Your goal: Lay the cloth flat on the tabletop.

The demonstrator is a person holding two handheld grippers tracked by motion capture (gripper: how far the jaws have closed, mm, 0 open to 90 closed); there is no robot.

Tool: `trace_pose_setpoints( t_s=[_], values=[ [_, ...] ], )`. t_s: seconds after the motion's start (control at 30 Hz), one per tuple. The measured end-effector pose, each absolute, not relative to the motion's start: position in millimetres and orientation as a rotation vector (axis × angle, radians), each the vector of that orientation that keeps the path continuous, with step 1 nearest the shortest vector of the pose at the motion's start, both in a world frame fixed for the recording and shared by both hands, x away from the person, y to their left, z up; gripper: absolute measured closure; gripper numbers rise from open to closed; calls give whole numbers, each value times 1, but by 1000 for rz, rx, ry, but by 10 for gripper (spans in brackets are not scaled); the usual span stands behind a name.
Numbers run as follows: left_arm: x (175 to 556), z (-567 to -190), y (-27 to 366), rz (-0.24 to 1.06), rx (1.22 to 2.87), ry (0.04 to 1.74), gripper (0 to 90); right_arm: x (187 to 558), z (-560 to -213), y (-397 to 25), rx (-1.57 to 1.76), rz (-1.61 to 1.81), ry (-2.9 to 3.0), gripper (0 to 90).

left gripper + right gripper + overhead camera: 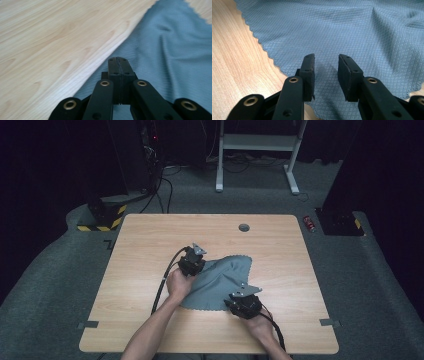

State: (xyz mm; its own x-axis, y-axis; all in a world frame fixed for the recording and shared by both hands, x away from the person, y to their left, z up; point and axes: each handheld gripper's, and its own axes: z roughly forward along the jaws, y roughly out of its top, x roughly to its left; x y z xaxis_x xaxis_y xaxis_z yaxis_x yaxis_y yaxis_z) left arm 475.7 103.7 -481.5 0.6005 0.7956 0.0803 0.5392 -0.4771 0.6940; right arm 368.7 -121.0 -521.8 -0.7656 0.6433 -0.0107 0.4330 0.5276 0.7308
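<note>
High view: grey cloth [222,280] lies mid-table [150,240]; left gripper [192,265], jaws pressed together, at its 10 o'clock edge; right gripper [244,304], jaws parted and empty, at 5 o'clock.

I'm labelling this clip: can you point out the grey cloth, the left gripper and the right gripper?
grey cloth [220,280], high view, middle of its flat part.
left gripper [118,61], left gripper view, tip where its fingers meet.
right gripper [326,72], right gripper view, gap midway between its fingers.

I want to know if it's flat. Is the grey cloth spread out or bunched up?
Partly bunched. The grey cloth lies on the table with raised folds near the left tool.
</note>
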Motion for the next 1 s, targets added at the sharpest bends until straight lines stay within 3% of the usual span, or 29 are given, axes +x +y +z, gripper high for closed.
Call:
trace_pose_setpoints(
  t_s=[0.2, 0.3, 0.43, 0.67, 1.0],
  values=[
    [469, -498, 95, 544, 2263, 1033, 644, 367, -522, -123, 893, 1082, 2493, 669],
    [472, -503, 95, 545, 2278, 1055, 614, 366, -522, -123, 890, 1081, 2497, 669],
    [476, -507, 94, 581, 2290, 1057, 647, 365, -522, -123, 889, 1071, 2497, 669],
    [484, -507, 95, 573, 2301, 1080, 895, 365, -522, -123, 881, 1077, 2493, 669],
    [499, -488, 103, 601, 2255, 1096, 900, 364, -522, -124, 874, 1076, 2496, 675]
  ],
)
